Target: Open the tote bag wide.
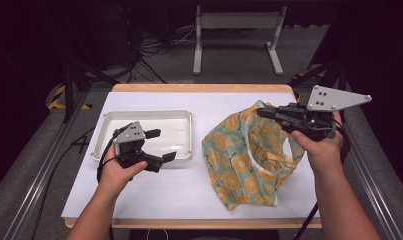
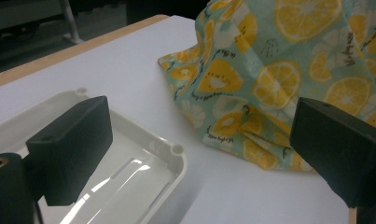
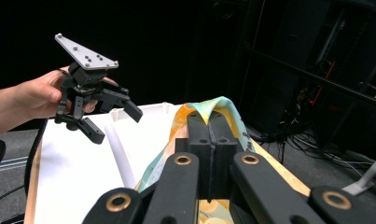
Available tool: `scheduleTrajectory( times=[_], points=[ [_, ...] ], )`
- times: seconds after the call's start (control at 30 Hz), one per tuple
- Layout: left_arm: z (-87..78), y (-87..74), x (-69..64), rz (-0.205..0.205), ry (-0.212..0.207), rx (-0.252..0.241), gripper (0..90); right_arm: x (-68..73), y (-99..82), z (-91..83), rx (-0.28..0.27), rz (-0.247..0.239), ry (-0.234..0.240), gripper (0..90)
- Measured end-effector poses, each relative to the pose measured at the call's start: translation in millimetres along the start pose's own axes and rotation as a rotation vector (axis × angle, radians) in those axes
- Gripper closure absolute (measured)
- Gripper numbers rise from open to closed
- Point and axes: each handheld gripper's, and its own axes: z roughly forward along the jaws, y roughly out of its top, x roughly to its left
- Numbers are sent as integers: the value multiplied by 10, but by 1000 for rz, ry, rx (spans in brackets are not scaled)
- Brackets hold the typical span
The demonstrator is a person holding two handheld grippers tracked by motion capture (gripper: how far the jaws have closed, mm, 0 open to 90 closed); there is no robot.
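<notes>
A cloth bag (image 1: pixel 241 162) printed with lemon slices on pale green lies on the right half of the white table. My right gripper (image 1: pixel 261 112) is shut on its upper edge and holds that edge lifted, so the mouth gapes. In the right gripper view the closed jaws (image 3: pixel 209 122) pinch the fabric (image 3: pixel 225 106). My left gripper (image 1: pixel 161 145) hangs open over the near right part of a white tray (image 1: pixel 139 115), with nothing between its fingers. In the left gripper view the wide-apart jaws frame the tray's corner (image 2: pixel 176 150) and the bag (image 2: pixel 269 74).
The tray looks empty. The table's wooden edge (image 1: pixel 204 88) runs along the far side. Beyond it stand a grey metal frame (image 1: pixel 236 22) and loose cables on the floor. Aluminium rails flank the table on both sides.
</notes>
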Motion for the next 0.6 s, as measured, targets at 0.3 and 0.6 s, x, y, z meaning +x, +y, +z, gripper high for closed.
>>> scheduleTrajectory(
  times=[0.3,0.6],
  points=[
    [115,164,-122,23,-38,-21,70,54,6,154,6,3,29,900],
    [258,331,-234,53,-72,-29,72,89,0,307,16,5,48,900]
  ],
)
